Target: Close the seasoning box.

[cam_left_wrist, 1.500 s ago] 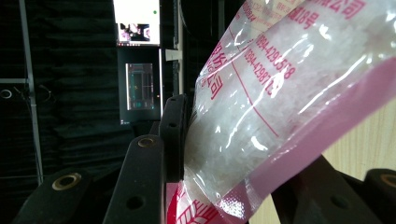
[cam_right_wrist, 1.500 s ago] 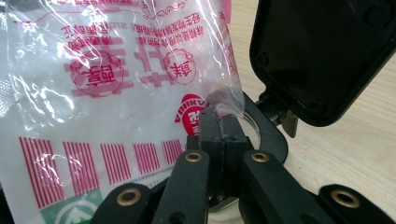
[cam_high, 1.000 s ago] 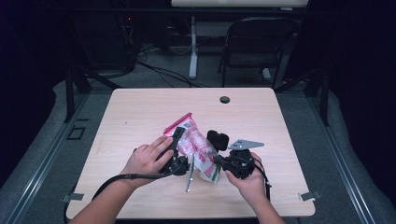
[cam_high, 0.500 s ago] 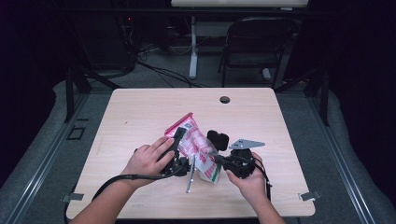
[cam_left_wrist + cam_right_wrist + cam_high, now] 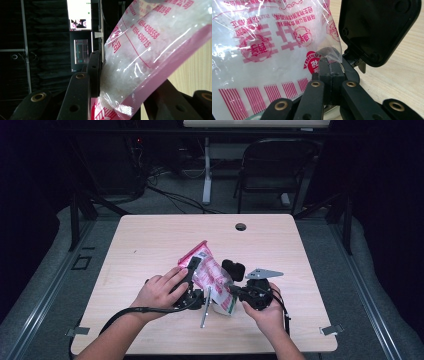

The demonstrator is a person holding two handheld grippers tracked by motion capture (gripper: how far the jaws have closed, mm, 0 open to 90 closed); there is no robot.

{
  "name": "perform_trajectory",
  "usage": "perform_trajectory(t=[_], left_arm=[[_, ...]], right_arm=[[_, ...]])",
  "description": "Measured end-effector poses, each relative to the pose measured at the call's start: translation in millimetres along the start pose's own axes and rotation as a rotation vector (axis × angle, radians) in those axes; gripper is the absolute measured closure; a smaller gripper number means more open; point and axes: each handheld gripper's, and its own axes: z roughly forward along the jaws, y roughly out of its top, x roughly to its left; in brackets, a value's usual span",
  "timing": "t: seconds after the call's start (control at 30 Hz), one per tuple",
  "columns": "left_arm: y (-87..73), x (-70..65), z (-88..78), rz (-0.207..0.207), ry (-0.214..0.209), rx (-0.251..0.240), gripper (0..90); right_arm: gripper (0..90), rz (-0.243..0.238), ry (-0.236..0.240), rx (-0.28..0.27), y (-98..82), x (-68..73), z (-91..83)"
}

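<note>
Far half of the pale wooden surface (image 5: pixel 150 240) is open (just a small dark round hole (image 5: pixel 240 226) near the far edge). Near-centre is blocked: pink-and-clear crinkly plastic bag (image 5: pixel 210 275), black rounded plastic block (image 5: pixel 233 269) just beside it, thin metal rod (image 5: pixel 205 307) below.

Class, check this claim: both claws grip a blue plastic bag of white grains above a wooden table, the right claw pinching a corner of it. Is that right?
One detail is wrong: the bag is clear with pink and red print, not blue, as the right gripper view shows. The right claw does pinch its corner, and the left claw grips it above the wooden table.
</note>
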Motion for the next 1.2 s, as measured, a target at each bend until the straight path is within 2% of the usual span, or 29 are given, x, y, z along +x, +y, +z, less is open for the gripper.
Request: perform_trajectory(t=[0.27, 0.47, 0.77, 0.93, 0.97, 1.13, 1.2], left_arm=[[1.2, -0.3, -1.5, 0.019, 0.003, -0.003, 68.2], [1.7, -0.4, -1.5, 0.018, 0.001, -0.007, 68.4], [0.2, -1.2, -0.4, 0.026, -0.006, 0.004, 69.0], [-1.6, -3.3, 0.3, 0.024, -0.019, 0.014, 69.2], [-1.8, -3.4, 0.5, 0.031, -0.01, 0.008, 69.3], [-2.9, -5.3, 0.9, 0.032, -0.029, 0.022, 69.6], [-3.4, -5.1, 1.2, 0.033, -0.022, 0.019, 69.7]], right_arm=[[90.0, 0.003, -0.006, -0.001, 0.4, -0.4, 0.5], [90.0, 0.005, -0.01, -0.001, 0.7, -0.7, 0.8], [90.0, 0.005, -0.011, -0.008, 0.8, 0.4, 0.8], [90.0, -0.011, -0.015, -0.001, 1.1, 1.8, -1.2], [90.0, -0.012, -0.015, -0.001, 1.0, 2.0, -1.5], [90.0, -0.011, -0.019, -0.003, 0.9, 2.1, -3.5], [90.0, -0.008, -0.016, -0.012, 1.1, 2.7, -4.0]])
